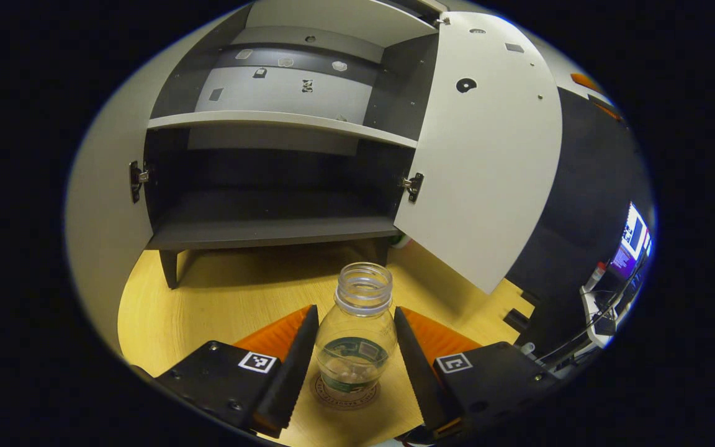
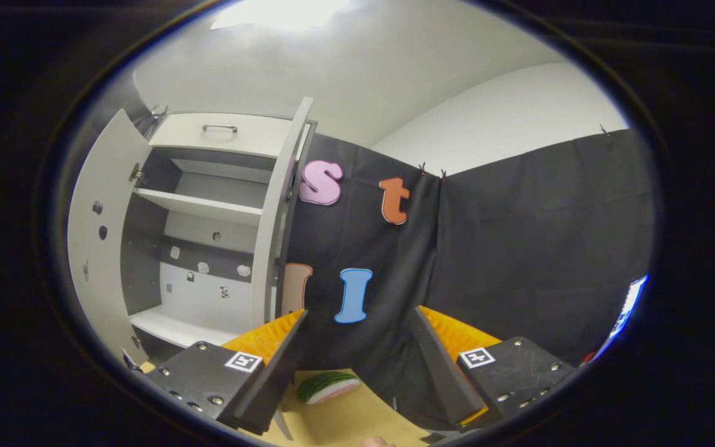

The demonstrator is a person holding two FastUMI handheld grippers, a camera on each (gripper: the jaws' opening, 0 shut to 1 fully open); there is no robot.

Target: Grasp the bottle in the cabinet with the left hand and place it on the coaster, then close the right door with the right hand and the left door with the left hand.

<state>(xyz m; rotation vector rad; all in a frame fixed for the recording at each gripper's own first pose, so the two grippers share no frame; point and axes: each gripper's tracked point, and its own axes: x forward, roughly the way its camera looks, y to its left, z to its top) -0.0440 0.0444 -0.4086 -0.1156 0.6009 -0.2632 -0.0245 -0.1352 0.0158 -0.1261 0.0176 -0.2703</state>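
A clear, uncapped bottle (image 1: 357, 335) stands upright on a round coaster (image 1: 323, 393) on the wooden table (image 1: 227, 298), in front of the cabinet (image 1: 270, 230). My left gripper (image 1: 355, 308) is shut on the bottle, one finger against each side of its body. The cabinet's lower shelf is bare, and its left door (image 1: 103, 205) and right door (image 1: 488, 167) both stand open. In the right gripper view, my right gripper (image 2: 360, 310) is open, held up facing the black cloth wall. The cabinet (image 2: 208, 248) is to its left, with the right door (image 2: 274, 236) seen edge-on.
A green and white slice-shaped thing (image 2: 328, 385) lies on the table below the right gripper. A lit monitor and cables (image 1: 630, 242) sit at the far right beyond the right door. The cabinet stands on short legs (image 1: 170, 268).
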